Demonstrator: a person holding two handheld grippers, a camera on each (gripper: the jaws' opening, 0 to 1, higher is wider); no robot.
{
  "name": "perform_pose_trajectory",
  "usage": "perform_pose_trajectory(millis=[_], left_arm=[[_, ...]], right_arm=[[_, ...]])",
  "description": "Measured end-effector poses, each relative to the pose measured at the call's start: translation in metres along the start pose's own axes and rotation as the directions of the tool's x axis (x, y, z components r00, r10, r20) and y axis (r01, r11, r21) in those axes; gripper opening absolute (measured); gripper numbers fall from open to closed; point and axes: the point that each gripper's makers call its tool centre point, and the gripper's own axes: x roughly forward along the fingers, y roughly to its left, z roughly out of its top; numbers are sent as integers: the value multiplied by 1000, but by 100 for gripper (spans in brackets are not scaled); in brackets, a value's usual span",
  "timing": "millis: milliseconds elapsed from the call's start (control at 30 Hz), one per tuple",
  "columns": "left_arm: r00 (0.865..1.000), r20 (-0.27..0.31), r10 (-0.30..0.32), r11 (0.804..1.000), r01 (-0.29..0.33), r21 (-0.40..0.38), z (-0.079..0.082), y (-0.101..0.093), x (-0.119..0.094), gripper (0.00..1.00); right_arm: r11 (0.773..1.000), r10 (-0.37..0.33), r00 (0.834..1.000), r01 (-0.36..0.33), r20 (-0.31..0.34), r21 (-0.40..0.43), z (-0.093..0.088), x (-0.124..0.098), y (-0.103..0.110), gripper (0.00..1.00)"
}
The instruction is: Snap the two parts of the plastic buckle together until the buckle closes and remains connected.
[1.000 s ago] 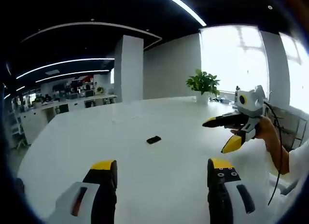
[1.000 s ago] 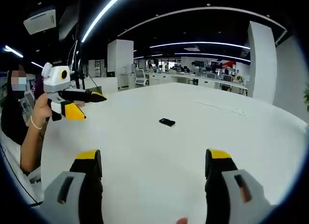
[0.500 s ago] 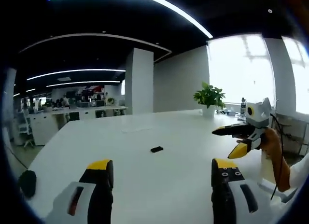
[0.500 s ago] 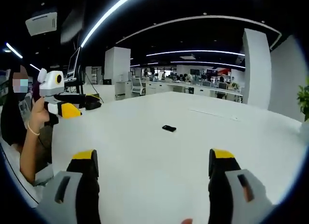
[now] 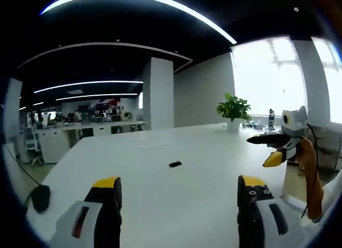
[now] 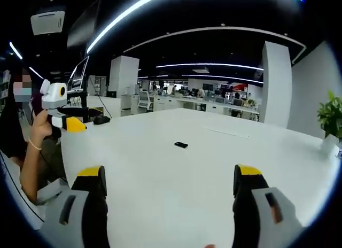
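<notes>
A small black plastic buckle [image 5: 175, 164] lies alone on the white table [image 5: 160, 205], well ahead of both grippers; it is too small to tell whether its two parts are joined. In the left gripper view my left gripper [image 5: 179, 192] is open above the near table, nothing between its yellow-tipped jaws. My right gripper [image 5: 257, 152] shows at the right, open, held in a hand. In the right gripper view the buckle [image 6: 181, 145] sits mid-table, my right gripper [image 6: 170, 184] is open and empty, and my left gripper [image 6: 91, 121] hangs open at the left in a hand.
A potted plant [image 5: 233, 109] stands at the table's far edge by bright windows. A white column [image 5: 158, 93] and rows of office desks lie beyond. A dark object [image 5: 40, 197] sits at the table's left edge. A person [image 6: 24, 146] sits at the left.
Both views have tilted up and drawn back, so the buckle looks smaller and farther off. The buckle itself has stayed put. Both grippers remain open and empty.
</notes>
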Motion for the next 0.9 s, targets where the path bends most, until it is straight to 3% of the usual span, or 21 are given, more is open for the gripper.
perform_pose_trajectory(millis=[167, 367, 667, 900], left_arm=[[998, 19, 56, 998, -56, -28, 3, 7, -13, 96], [994, -13, 111, 993, -111, -48, -4, 16, -25, 99], [983, -18, 184, 979, -185, -88, -8, 31, -39, 99], [983, -26, 182, 978, -184, -98, -10, 31, -40, 99]], right_arm=[[996, -88, 996, 87, 14, 21, 1, -20, -12, 100], [983, -166, 985, 162, 43, 81, 4, -42, -30, 99], [978, -189, 981, 185, 41, 97, -4, -57, -32, 100], [961, -248, 969, 245, 5, 128, -18, -61, -47, 99]])
